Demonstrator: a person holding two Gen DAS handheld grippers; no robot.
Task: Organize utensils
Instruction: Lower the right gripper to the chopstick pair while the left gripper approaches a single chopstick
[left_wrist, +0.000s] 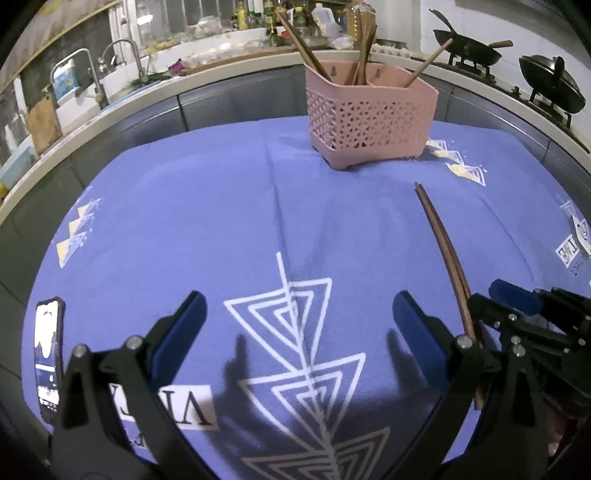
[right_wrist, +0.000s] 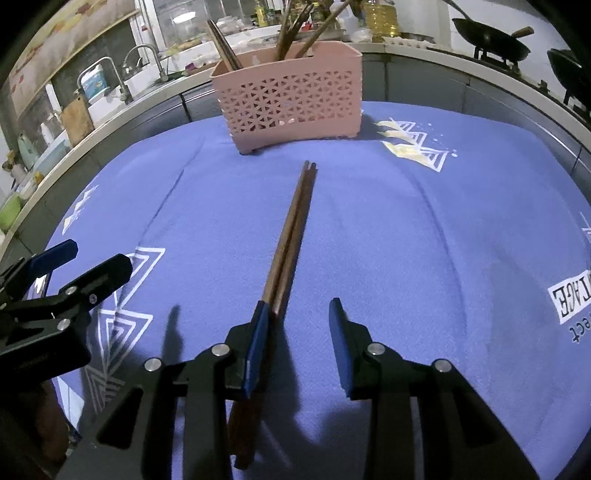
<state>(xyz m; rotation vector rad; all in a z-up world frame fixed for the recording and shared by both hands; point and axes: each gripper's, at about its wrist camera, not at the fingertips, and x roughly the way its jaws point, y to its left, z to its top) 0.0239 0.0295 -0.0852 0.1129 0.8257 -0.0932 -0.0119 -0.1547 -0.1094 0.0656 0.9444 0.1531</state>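
A pair of brown wooden chopsticks (right_wrist: 291, 232) lies on the blue cloth, pointing toward a pink lattice utensil basket (right_wrist: 288, 107) that holds several more chopsticks. My right gripper (right_wrist: 299, 314) is open low over the cloth, with the near end of the pair lying between its jaws against the left finger (right_wrist: 255, 350). My left gripper (left_wrist: 295, 314) is open and empty over the white triangle print. The chopsticks (left_wrist: 443, 251) and basket (left_wrist: 369, 118) also show in the left wrist view, with the right gripper (left_wrist: 517, 306) at the pair's near end.
A phone (left_wrist: 48, 358) lies at the cloth's left edge. A kitchen counter with a sink (left_wrist: 110, 77) and bottles runs behind the table. Woks (left_wrist: 469, 44) sit on a stove at the back right.
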